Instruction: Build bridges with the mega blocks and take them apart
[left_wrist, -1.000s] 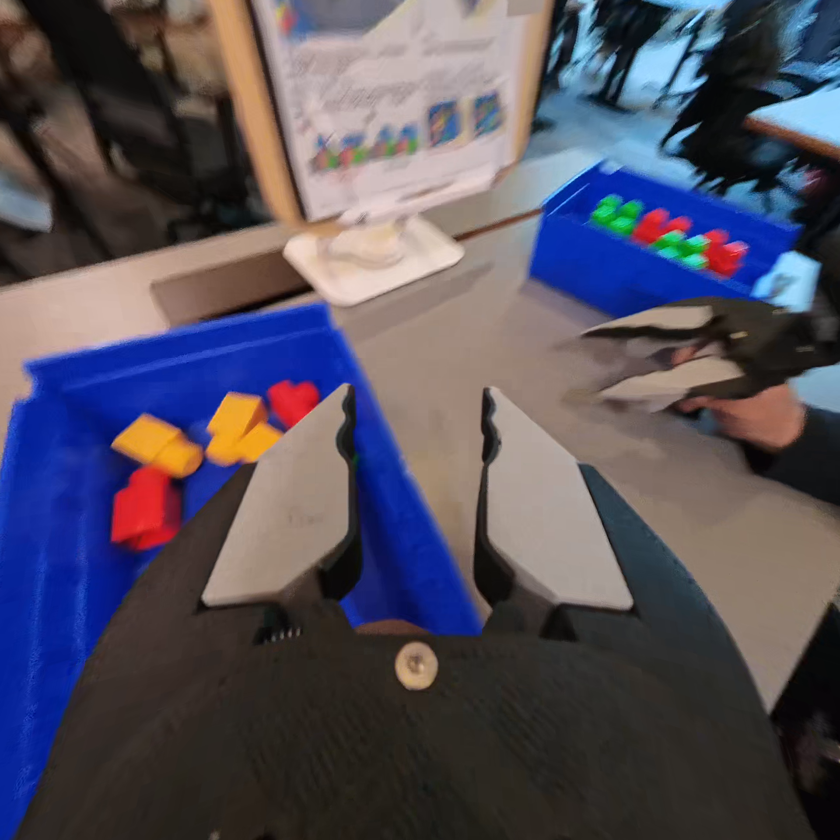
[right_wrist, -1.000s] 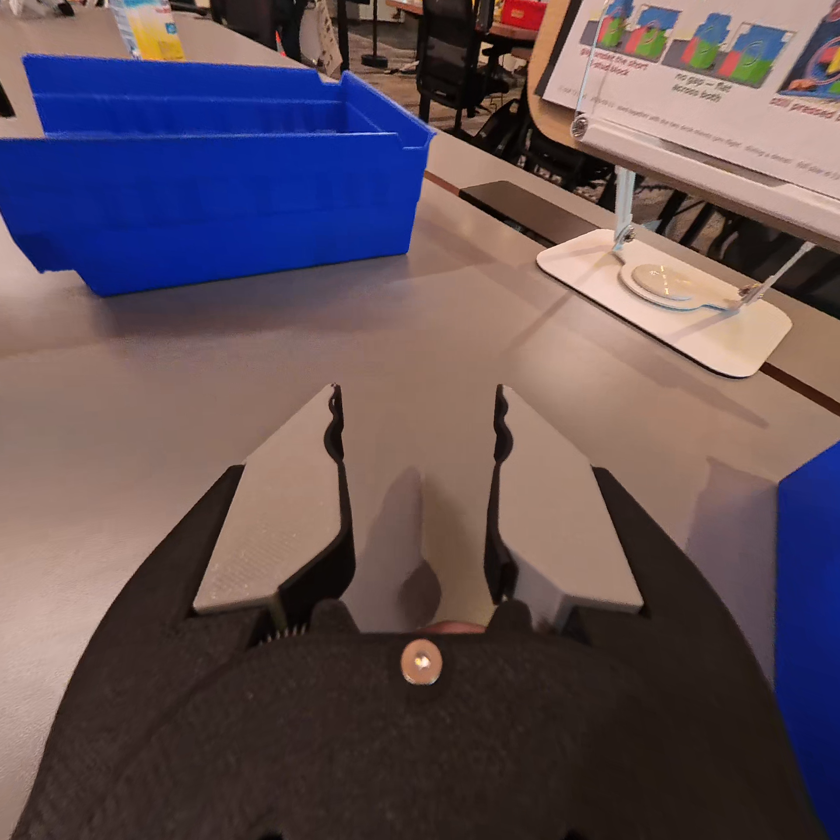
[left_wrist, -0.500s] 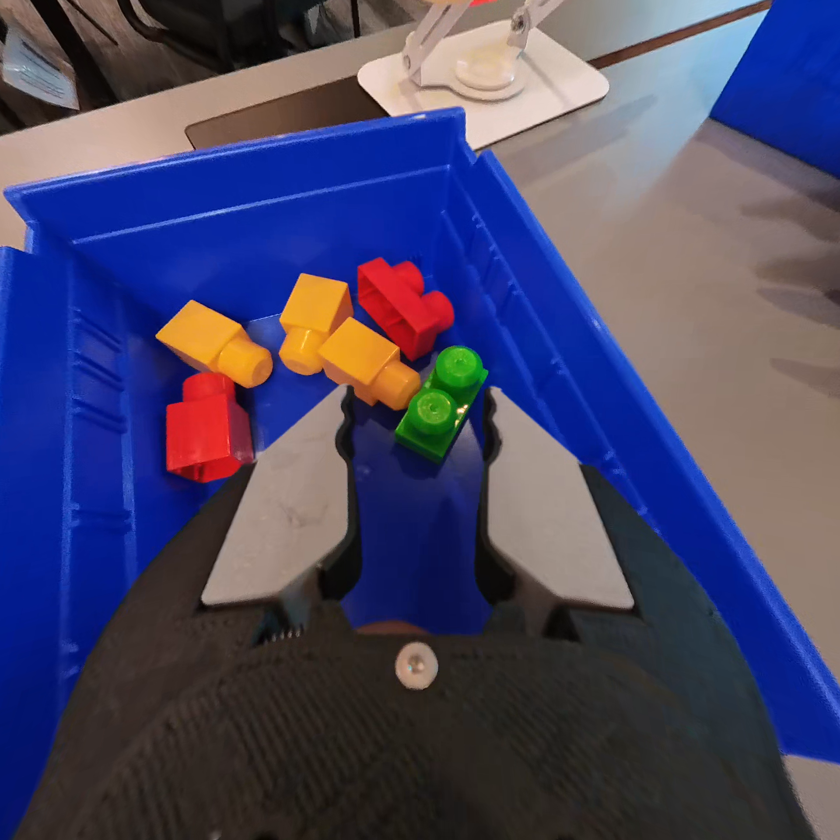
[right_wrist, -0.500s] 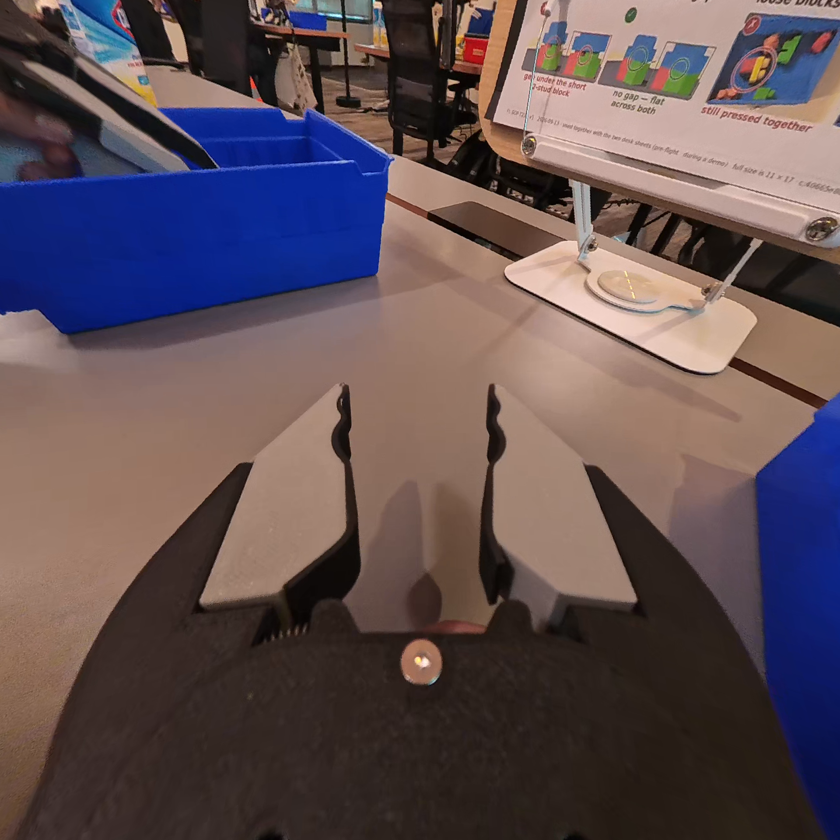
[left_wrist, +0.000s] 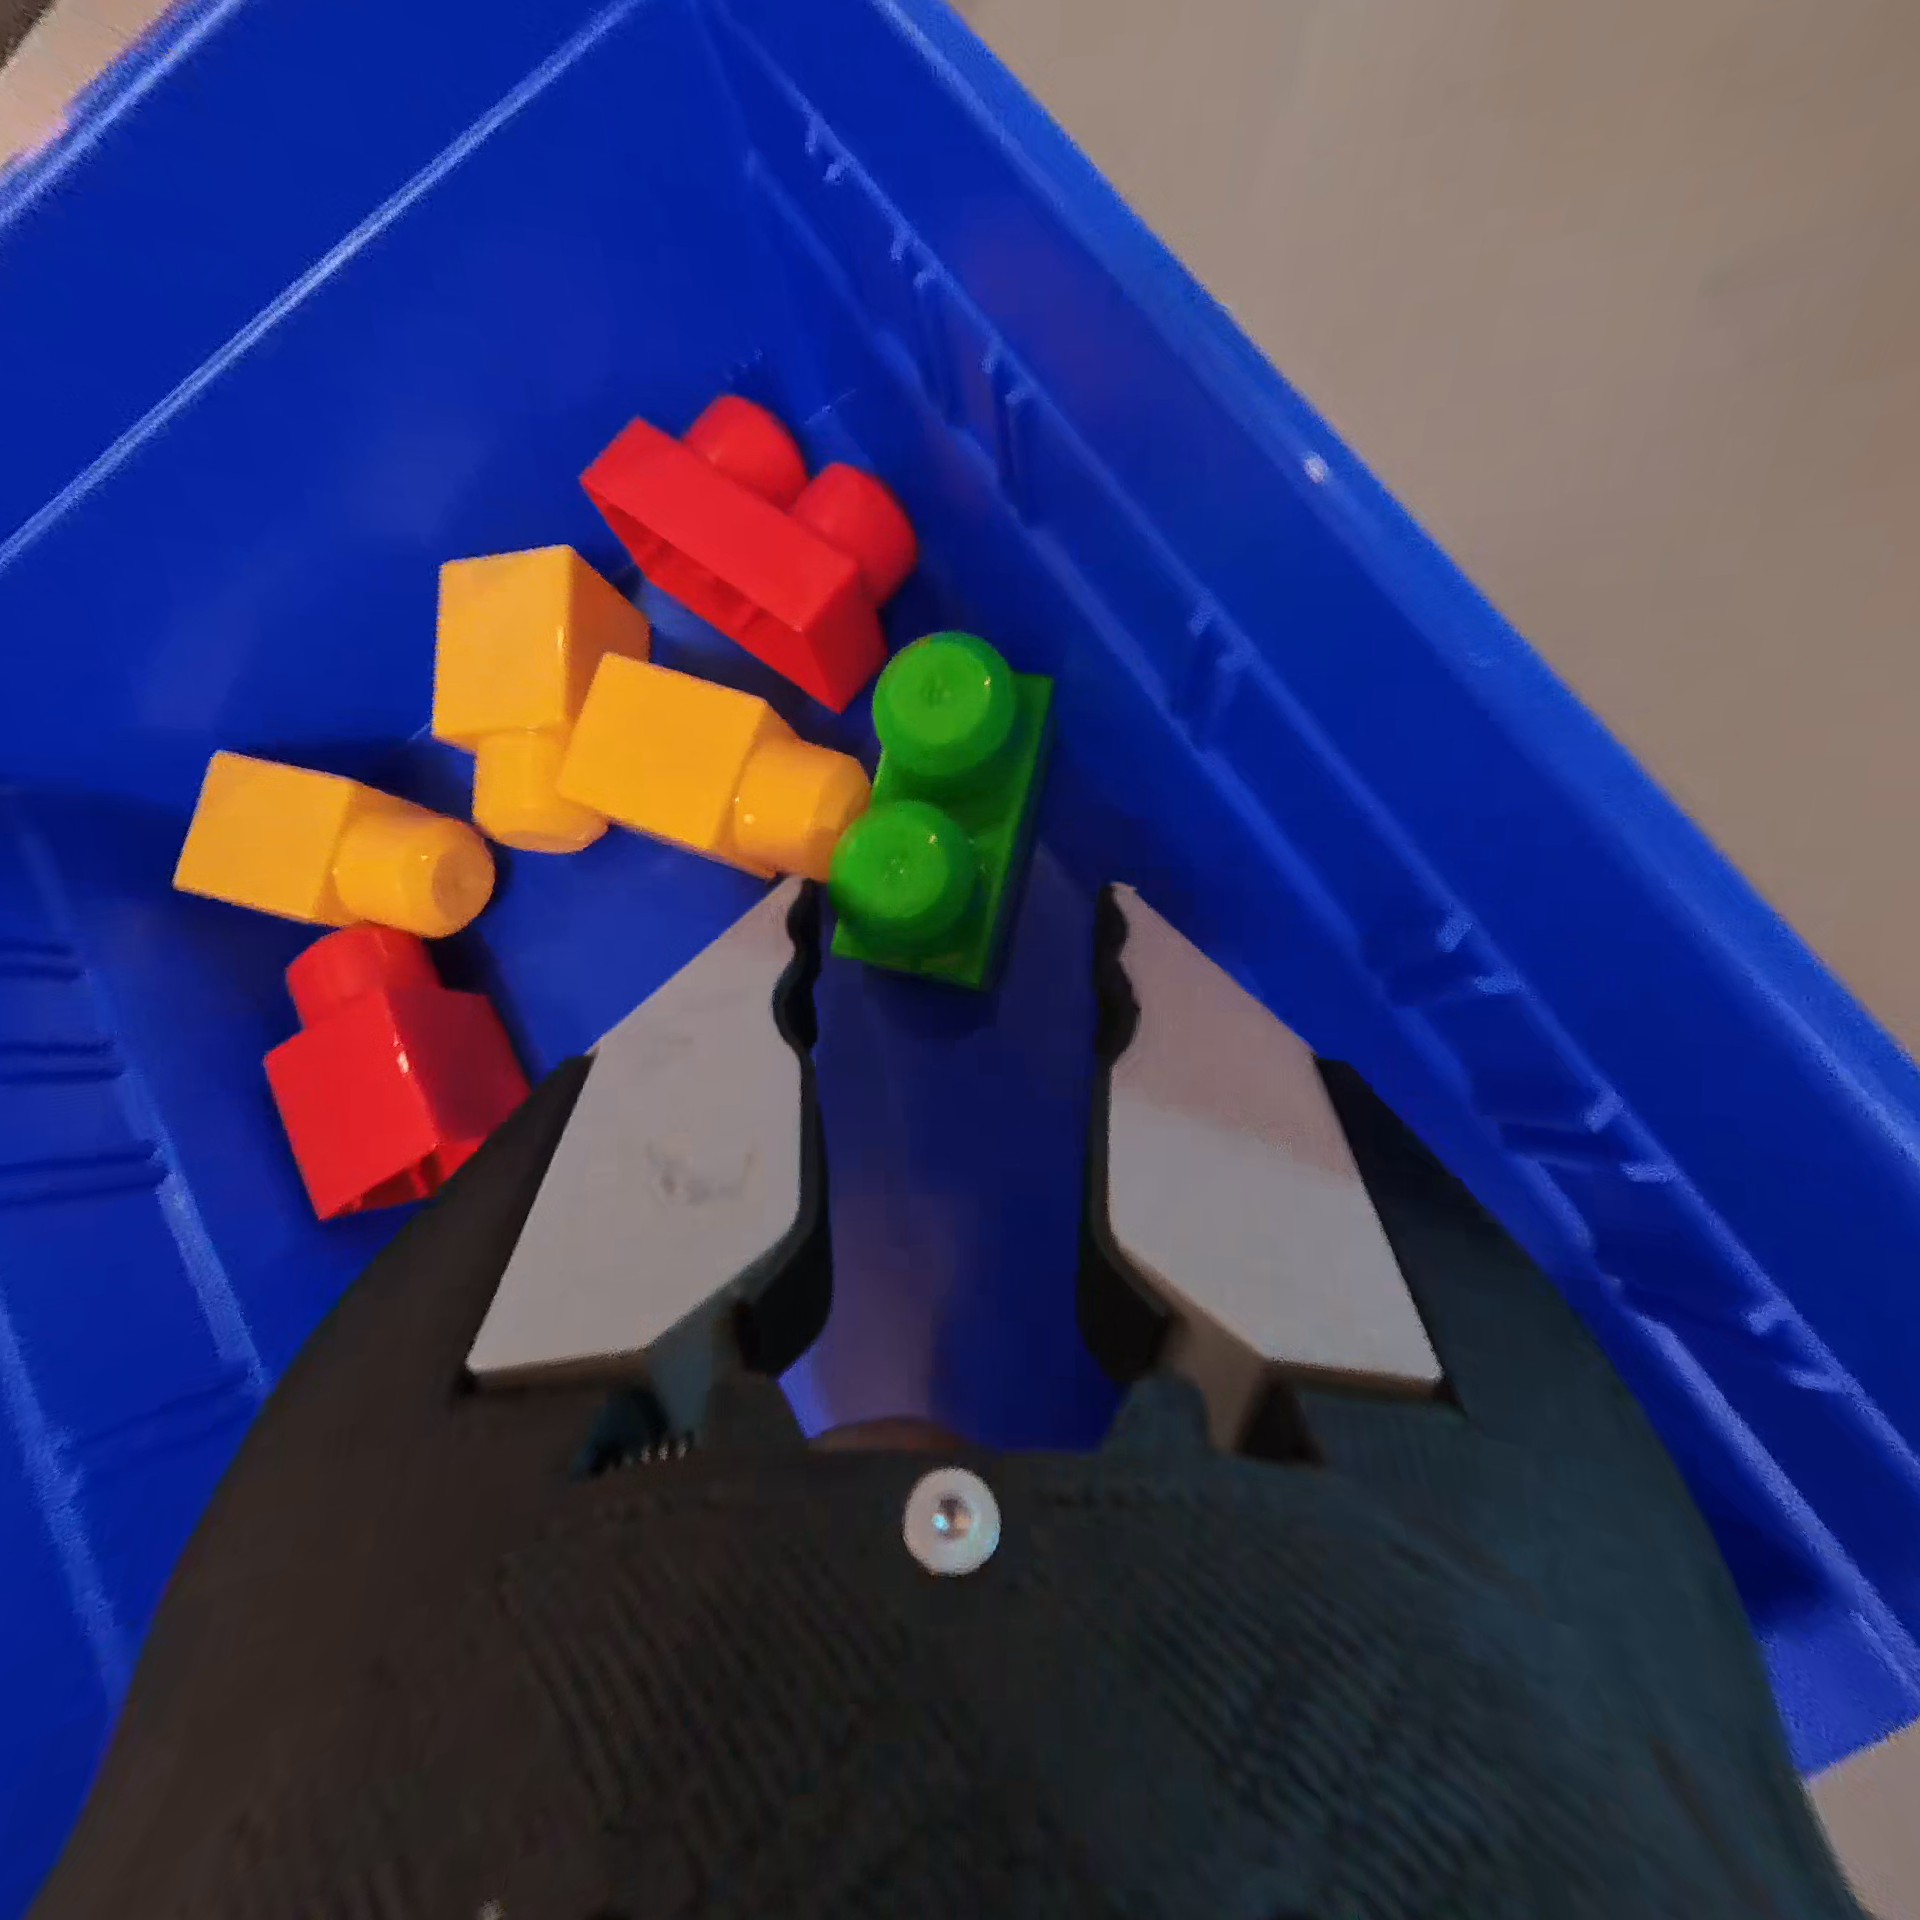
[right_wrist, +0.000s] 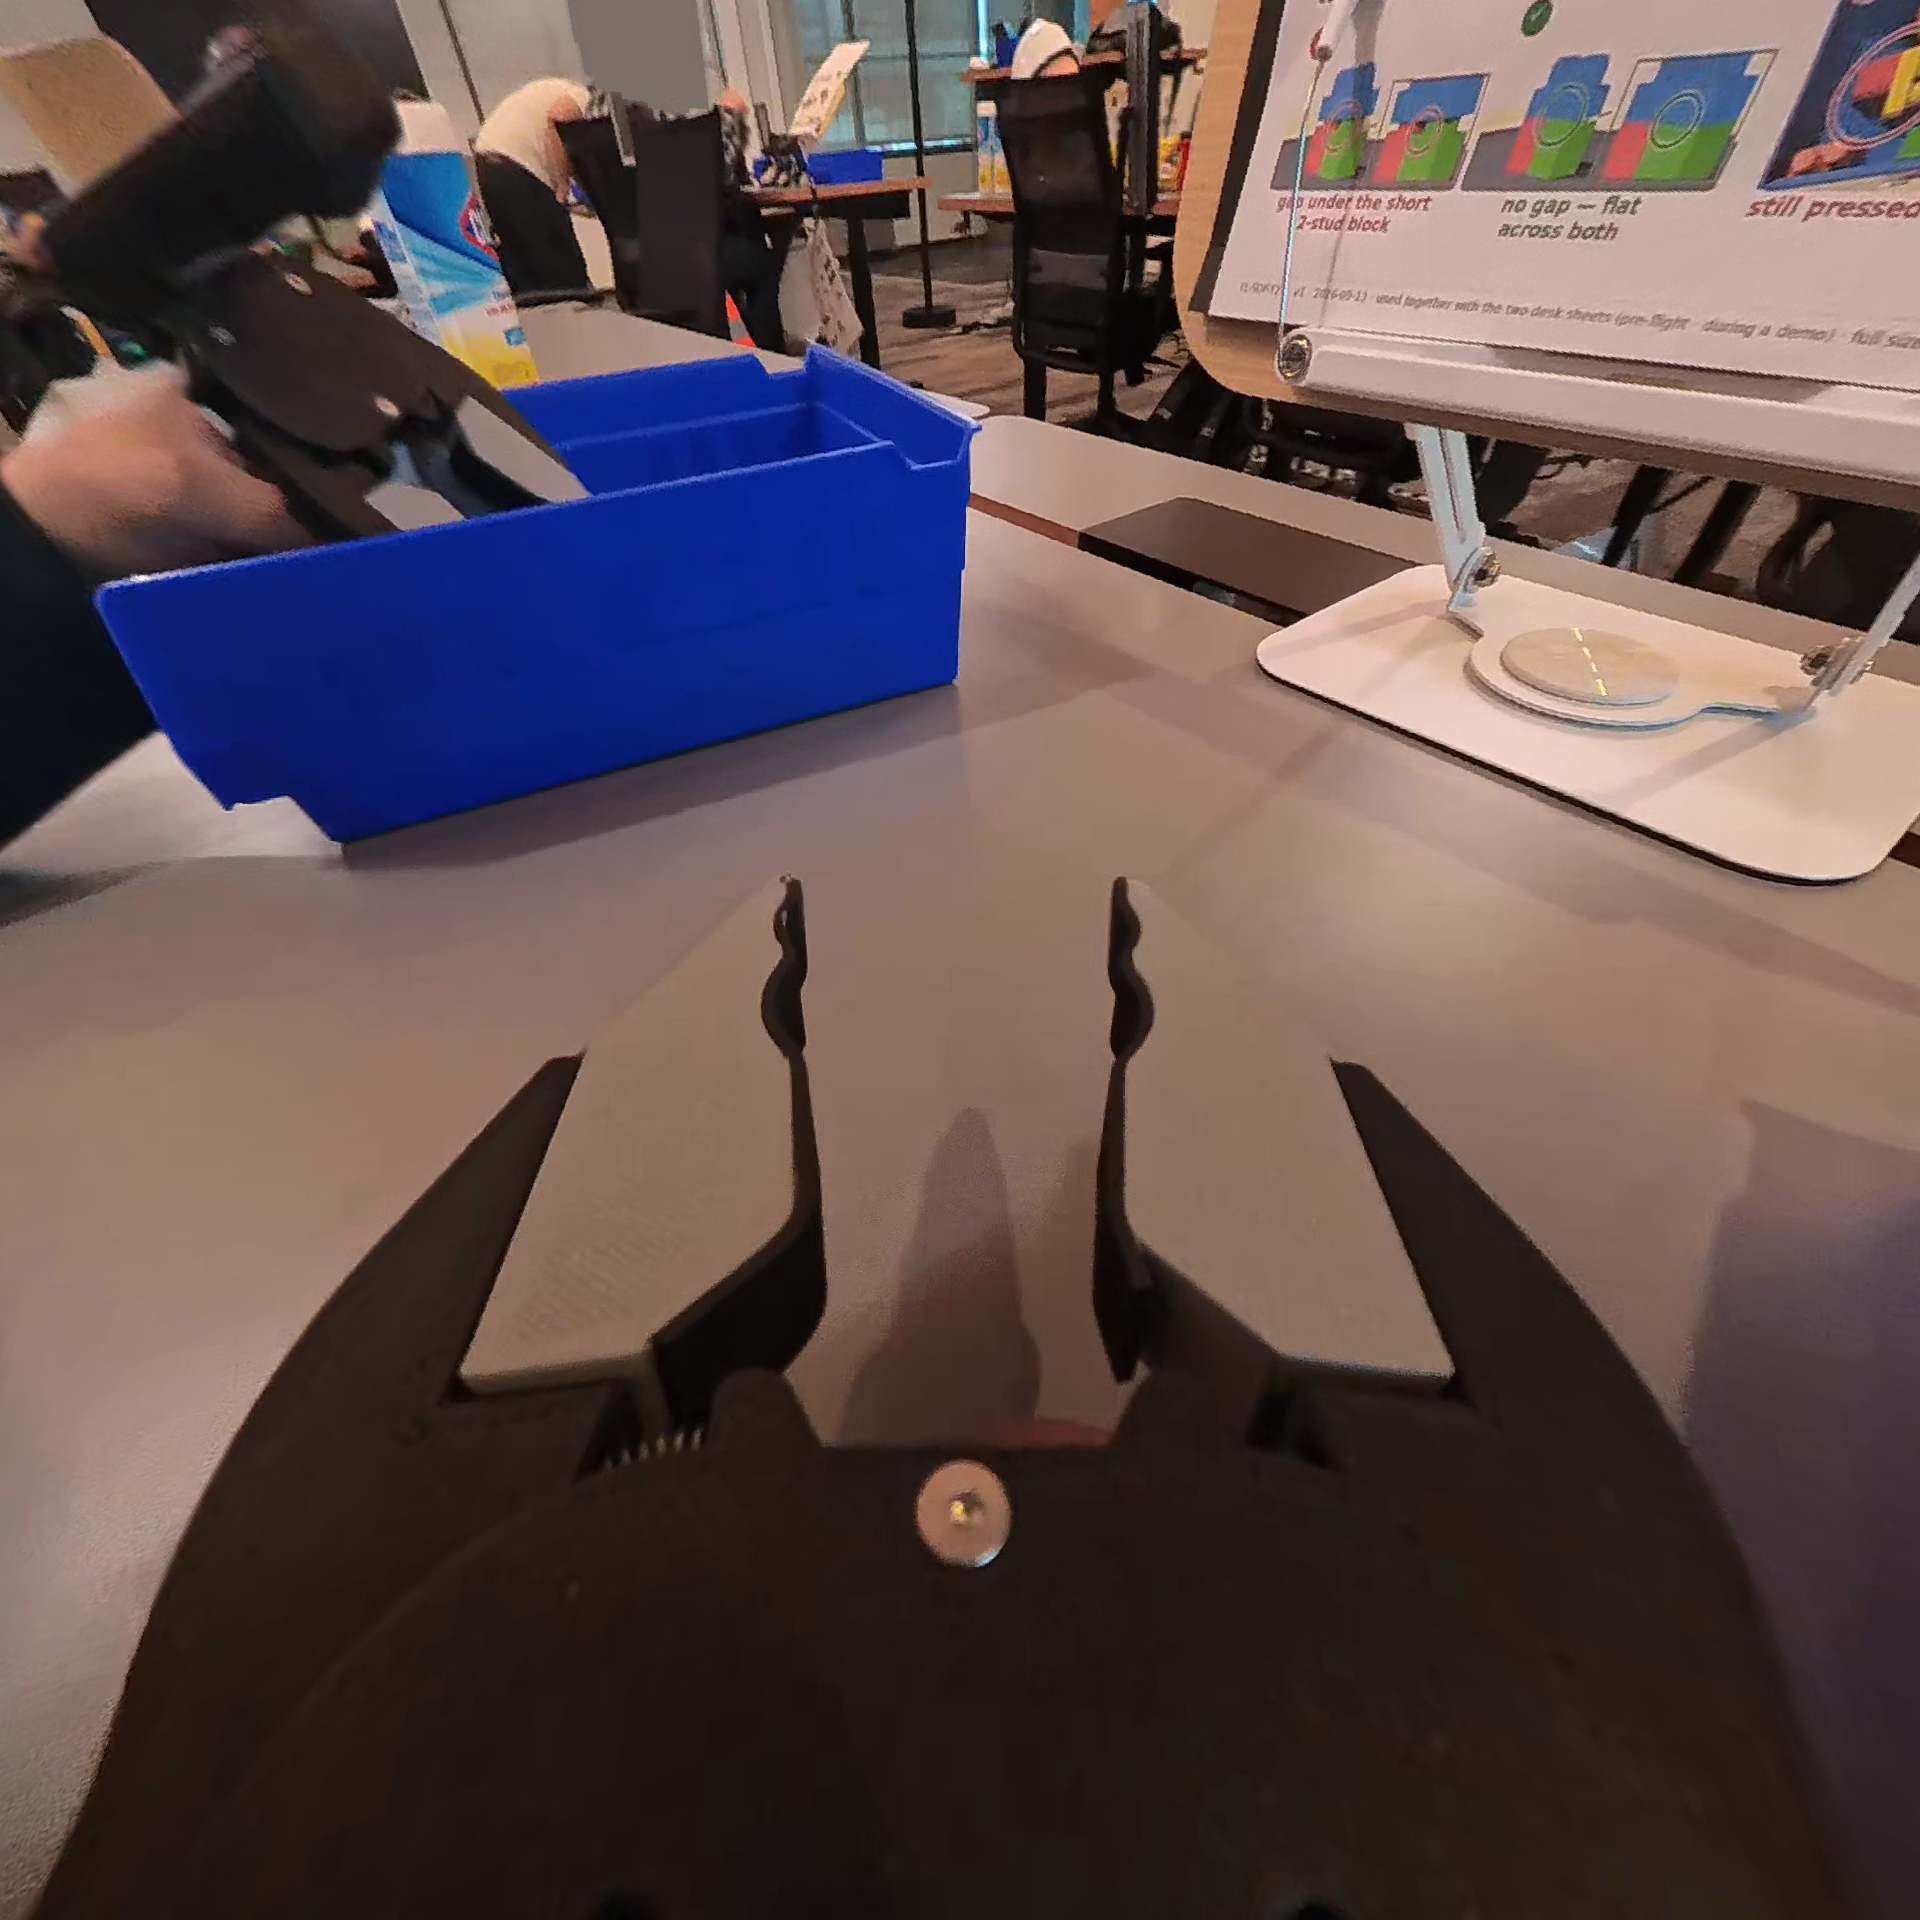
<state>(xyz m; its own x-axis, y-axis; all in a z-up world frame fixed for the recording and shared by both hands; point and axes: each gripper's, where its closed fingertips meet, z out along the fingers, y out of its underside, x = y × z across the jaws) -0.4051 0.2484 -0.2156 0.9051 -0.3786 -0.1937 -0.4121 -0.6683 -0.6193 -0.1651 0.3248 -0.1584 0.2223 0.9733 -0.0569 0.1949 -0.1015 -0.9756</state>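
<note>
The left gripper (left_wrist: 951, 894) is down inside the blue bin (left_wrist: 1299, 644), wide apart and holding nothing. A green block (left_wrist: 940, 816) with two bumps sits just past its tips, right beside the left tip (whether they touch is hard to tell). Three yellow blocks (left_wrist: 665, 753) and two red blocks (left_wrist: 748, 540) lie nearby. The right gripper (right_wrist: 956, 894) hangs wide and bare over the grey surface (right_wrist: 1039, 790).
</note>
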